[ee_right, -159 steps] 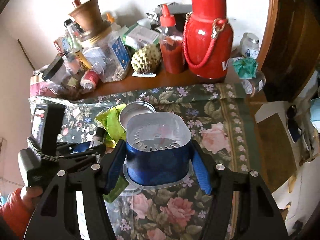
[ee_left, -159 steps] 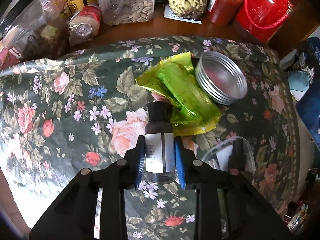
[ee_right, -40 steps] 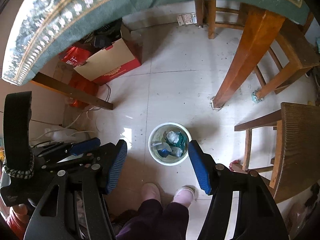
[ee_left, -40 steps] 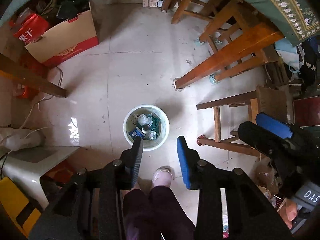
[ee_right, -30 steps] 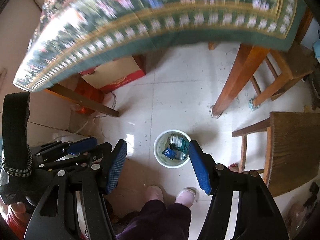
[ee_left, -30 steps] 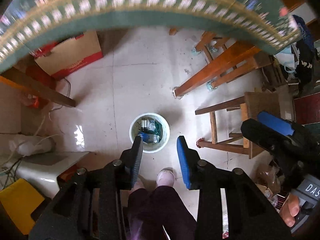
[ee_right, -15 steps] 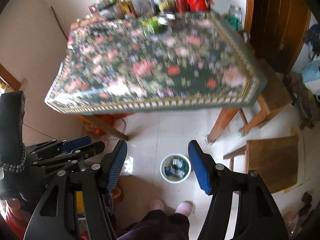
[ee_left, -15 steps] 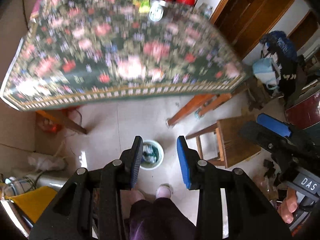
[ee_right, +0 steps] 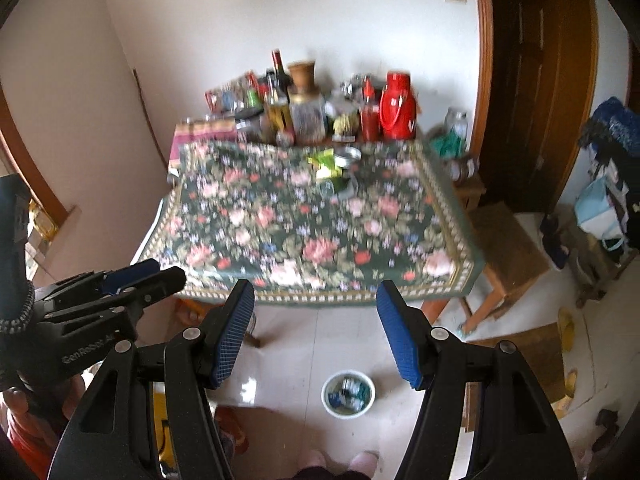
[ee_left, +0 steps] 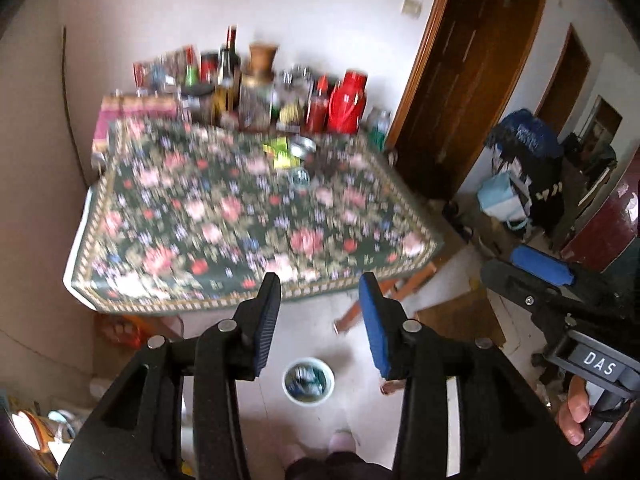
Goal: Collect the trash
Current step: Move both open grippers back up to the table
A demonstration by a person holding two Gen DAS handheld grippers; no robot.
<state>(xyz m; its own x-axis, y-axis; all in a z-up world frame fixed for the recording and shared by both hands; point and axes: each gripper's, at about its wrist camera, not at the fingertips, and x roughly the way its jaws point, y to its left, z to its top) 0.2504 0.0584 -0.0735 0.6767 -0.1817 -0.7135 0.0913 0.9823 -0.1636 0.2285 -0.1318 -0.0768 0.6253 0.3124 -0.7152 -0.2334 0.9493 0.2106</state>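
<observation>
Both grippers hang above the floor, well short of the table (ee_right: 320, 240) with its flowered cloth. The left gripper (ee_left: 320, 316) has its jaws apart with nothing between them; the right gripper (ee_right: 316, 332) is spread wider, also empty. The white trash bin (ee_right: 348, 393) (already holding scraps) stands on the tiles in front of the table. At the table's far side lie a green wrapper (ee_right: 325, 162) and a round tin (ee_right: 347, 155), touching each other.

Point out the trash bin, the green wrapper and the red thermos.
trash bin (ee_right: 329, 403), right wrist view, white rim at left.
green wrapper (ee_right: 326, 163), right wrist view, its middle.
red thermos (ee_right: 397, 108), right wrist view, body.
</observation>
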